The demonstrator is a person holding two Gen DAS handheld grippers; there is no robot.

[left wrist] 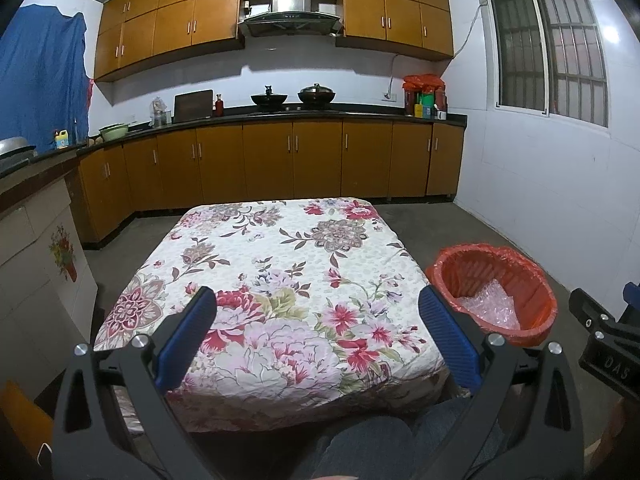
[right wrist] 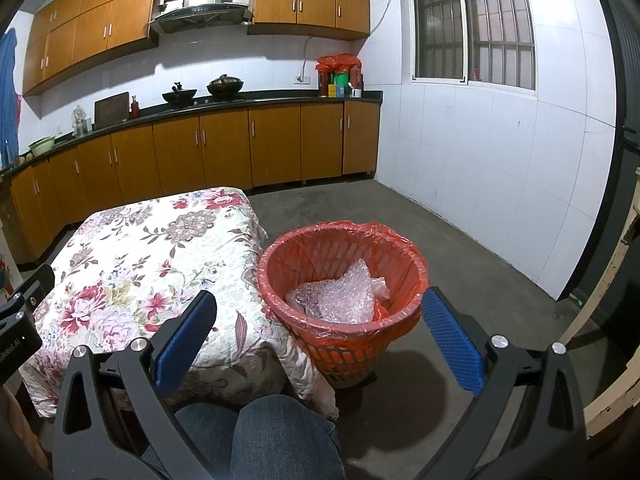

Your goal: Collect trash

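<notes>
A red mesh trash basket lined with a red bag stands on the floor right of the table; it also shows in the left wrist view. Crumpled bubble wrap lies inside it, also seen in the left wrist view. The low table wears a floral cloth with nothing on it. My left gripper is open and empty over the table's near part. My right gripper is open and empty, held in front of the basket's near rim.
Wooden kitchen cabinets and a dark counter with woks run along the far wall. A white tiled wall with a window is at right. The person's jeans-clad knees are at the bottom. A box with a flower print stands at left.
</notes>
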